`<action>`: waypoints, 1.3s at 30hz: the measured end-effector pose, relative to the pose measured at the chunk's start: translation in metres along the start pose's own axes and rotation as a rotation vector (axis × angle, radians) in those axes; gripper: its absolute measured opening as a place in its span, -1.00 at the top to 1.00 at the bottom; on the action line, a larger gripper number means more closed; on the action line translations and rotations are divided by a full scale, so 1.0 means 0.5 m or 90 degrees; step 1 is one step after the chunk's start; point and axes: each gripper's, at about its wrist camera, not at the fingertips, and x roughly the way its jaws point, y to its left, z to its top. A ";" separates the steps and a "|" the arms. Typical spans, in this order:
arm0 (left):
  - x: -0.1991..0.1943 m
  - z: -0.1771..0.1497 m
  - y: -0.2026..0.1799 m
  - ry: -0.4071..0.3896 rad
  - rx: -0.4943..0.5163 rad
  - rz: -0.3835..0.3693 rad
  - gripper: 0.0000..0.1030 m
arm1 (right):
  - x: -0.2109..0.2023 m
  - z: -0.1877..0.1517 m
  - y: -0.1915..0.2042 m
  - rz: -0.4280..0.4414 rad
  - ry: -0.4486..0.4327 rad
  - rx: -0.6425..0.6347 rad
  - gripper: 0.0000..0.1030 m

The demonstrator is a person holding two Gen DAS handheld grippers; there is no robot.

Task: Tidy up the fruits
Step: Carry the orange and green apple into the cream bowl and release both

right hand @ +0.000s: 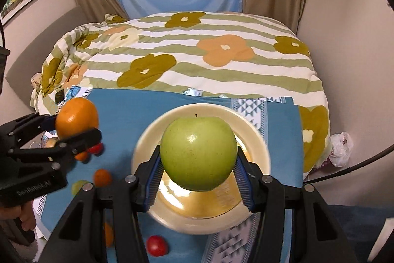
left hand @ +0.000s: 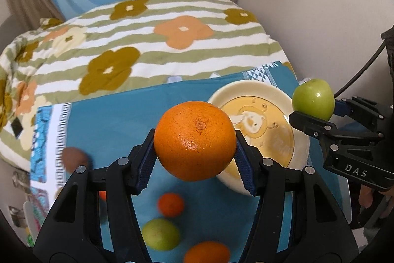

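Step in hand: both fruits are lifted and on their way to the plate (right hand: 147, 134); neither has been set down yet, by my reading.
Left gripper (left hand: 194, 152): its blue pads are closed on the orange (left hand: 194, 139), one on each side, and the fruit hangs clear of the cloth at the centre of the left wrist view.
Right gripper (right hand: 198, 162): clamped on the green apple (right hand: 198, 152), stem up, held at the middle of the right wrist view, directly over the plate.
Plate: cream rim, yellow centre with a cartoon animal; it sits on the blue cloth (right hand: 138, 110) and looks bare of fruit in both views.
Orange versus plate: in the left wrist view the plate lies right of centre, just beyond the orange, so the orange looks short of it rather than above it.
Loose fruit: a small orange (left hand: 170, 205), a second green apple (left hand: 160, 233) and a kiwi-like brown fruit (left hand: 73, 158) lie on the cloth in the lower part of the left wrist view; a red one (right hand: 157, 245) shows at the bottom of the right wrist view.
Behind: a flowered striped quilt (right hand: 197, 53) fills the upper middle.
Next move calls for: lowering the apple until it rests on the plate before parting the pads, since round fruit will likely roll; the orange needs carrying further over the rim, leaving room so the two grippers do not collide.
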 end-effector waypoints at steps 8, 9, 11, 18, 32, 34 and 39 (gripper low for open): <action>0.117 0.026 -0.056 0.040 0.028 -0.014 -0.23 | 0.048 0.005 -0.082 -0.001 0.019 0.025 0.03; 0.129 0.028 -0.064 0.043 0.036 -0.014 -0.23 | 0.054 0.004 -0.091 -0.002 0.020 0.029 0.02; 0.154 0.033 -0.080 0.050 0.053 -0.016 -0.23 | 0.061 0.003 -0.108 -0.003 0.020 0.037 0.02; 0.211 0.046 -0.127 0.059 0.108 -0.003 -0.23 | 0.066 -0.006 -0.155 -0.008 0.010 0.062 0.02; 0.154 0.066 -0.115 0.005 0.095 -0.015 -1.00 | 0.041 -0.023 -0.185 -0.019 -0.006 0.093 0.02; 0.144 0.065 -0.109 0.004 0.088 -0.016 -1.00 | 0.040 -0.021 -0.183 -0.018 -0.007 0.089 0.02; 0.123 0.059 -0.087 0.003 0.072 -0.012 -1.00 | 0.038 -0.014 -0.166 -0.011 -0.011 0.070 0.02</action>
